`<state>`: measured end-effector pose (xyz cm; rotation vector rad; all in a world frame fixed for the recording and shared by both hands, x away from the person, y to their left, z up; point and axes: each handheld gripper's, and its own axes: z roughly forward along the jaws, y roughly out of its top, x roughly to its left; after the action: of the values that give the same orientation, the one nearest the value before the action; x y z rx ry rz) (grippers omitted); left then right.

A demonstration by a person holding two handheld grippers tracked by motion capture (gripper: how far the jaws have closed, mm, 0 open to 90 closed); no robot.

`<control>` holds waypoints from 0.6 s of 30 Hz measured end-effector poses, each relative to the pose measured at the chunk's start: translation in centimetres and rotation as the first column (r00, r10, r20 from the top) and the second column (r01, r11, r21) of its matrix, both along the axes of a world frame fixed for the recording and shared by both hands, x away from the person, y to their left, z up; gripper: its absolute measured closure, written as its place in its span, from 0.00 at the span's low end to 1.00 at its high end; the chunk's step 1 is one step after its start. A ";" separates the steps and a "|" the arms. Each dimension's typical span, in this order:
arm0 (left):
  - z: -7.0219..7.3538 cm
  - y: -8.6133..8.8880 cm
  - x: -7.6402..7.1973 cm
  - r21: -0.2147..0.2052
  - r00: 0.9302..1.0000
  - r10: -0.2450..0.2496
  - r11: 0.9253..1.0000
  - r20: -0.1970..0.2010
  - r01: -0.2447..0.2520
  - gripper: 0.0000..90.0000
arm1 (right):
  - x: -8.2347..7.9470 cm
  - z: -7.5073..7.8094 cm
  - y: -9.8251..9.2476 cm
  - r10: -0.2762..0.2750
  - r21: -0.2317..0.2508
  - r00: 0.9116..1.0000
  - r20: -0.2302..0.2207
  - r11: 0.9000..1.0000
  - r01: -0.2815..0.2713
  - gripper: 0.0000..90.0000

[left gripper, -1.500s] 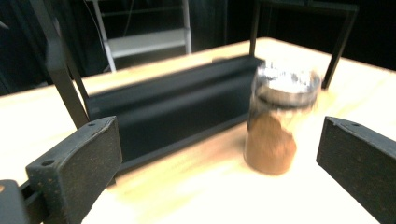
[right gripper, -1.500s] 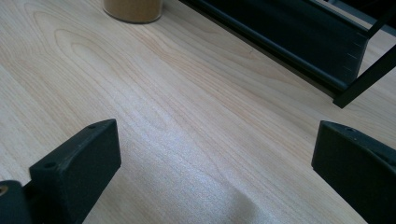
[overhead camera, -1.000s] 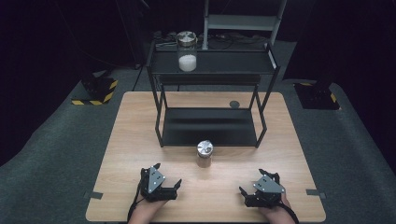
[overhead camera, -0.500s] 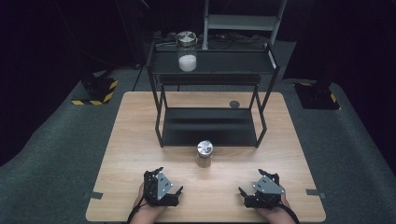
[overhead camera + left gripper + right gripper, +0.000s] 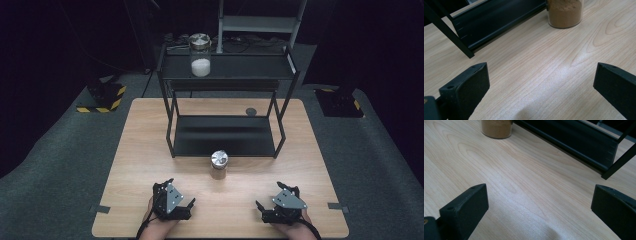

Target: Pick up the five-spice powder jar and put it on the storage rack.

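A small jar of brown powder with a metal lid [image 5: 218,164] stands on the wooden table just in front of the black shelf rack [image 5: 227,142]; it is also at the top of the left gripper view as the jar [image 5: 564,13] and of the right gripper view as the jar [image 5: 496,128]. A taller jar of white powder [image 5: 200,55] stands on the rack's top shelf at the left. My left gripper [image 5: 181,201] rests low near the front edge, open and empty. My right gripper [image 5: 265,209] lies at the front right, open too, nothing between its jaws.
The rack's lower shelf [image 5: 225,135] is bare. A small dark disc [image 5: 251,111] lies on the table behind the rack. Grey carpet surrounds the table [image 5: 145,130], with yellow-black striped bases [image 5: 102,97] at the back left and a metal frame [image 5: 260,22] behind.
My left gripper has drifted a little to the right and forward along the front edge. The right gripper and both jars have stayed where they were.
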<state>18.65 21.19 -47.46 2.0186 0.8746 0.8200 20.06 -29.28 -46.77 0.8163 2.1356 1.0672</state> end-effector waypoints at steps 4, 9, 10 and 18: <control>0.0 0.0 0.0 0.002 1.000 -0.003 1.000 0.000 0.003 0.01 | -0.3 0.2 -0.2 0.009 0.038 1.000 0.014 0.999 -0.010 0.00; 0.0 0.1 0.0 0.002 1.000 -0.008 1.000 0.002 0.008 0.01 | -0.4 0.7 -0.1 0.015 0.083 0.999 0.041 0.996 -0.019 0.00; 0.0 0.1 0.0 0.000 1.000 -0.008 1.000 0.002 0.008 0.01 | -0.4 0.9 0.0 0.015 0.088 0.999 0.046 0.996 -0.019 0.00; 0.0 0.5 0.1 -0.017 1.000 -0.018 1.000 -0.002 0.018 0.01 | 0.8 1.5 1.2 0.042 0.165 0.998 0.053 0.985 -0.050 0.00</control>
<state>18.75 21.66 -47.49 2.0105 0.8606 0.7983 20.87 -28.06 -45.26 0.8113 2.0542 1.2896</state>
